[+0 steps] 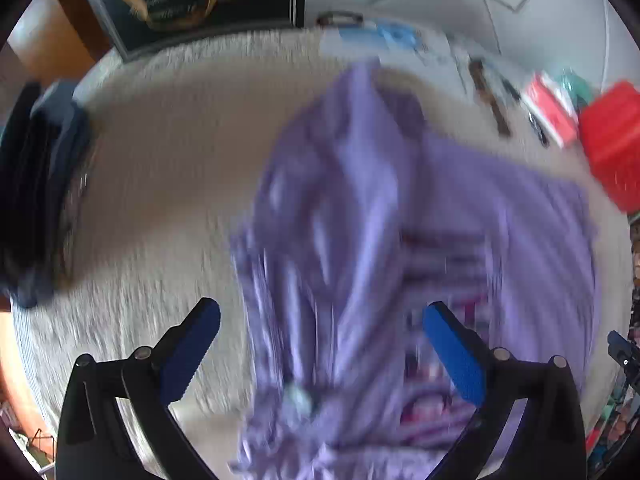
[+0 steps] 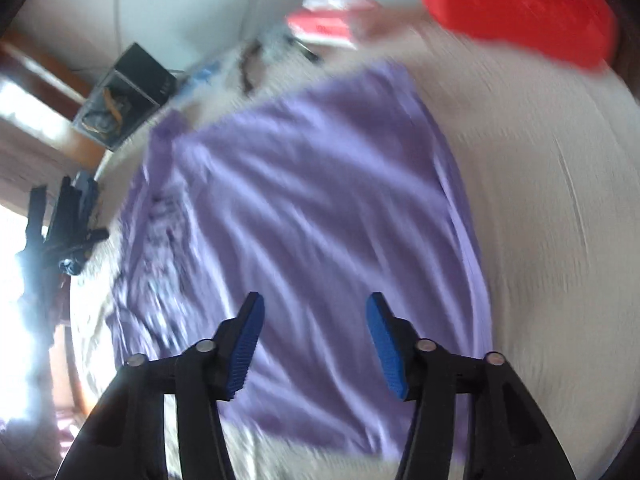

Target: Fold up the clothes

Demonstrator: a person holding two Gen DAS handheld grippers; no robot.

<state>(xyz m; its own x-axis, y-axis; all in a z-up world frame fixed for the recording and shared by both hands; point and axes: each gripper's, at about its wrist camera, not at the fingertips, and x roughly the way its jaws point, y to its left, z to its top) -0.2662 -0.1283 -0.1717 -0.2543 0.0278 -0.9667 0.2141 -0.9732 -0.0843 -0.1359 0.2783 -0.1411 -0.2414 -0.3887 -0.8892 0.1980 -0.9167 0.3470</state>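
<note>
Left gripper (image 1: 320,312), right gripper (image 2: 315,300): black arms; ribbed blue pads; silver pivot screws.

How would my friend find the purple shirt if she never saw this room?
Look at the big round table under a pale woven cloth. In its middle lies the soft lilac cotton shirt, partly spread, partly bunched. The hard red plastic box and dark blue folded clothes sit at the edges; only the shirt is purple.

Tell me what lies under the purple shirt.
The purple shirt lies on a pale, textured cloth-covered surface that shows all around it. Whatever sits directly beneath the fabric is covered. Both grippers, left and right, hover open above it.
</note>
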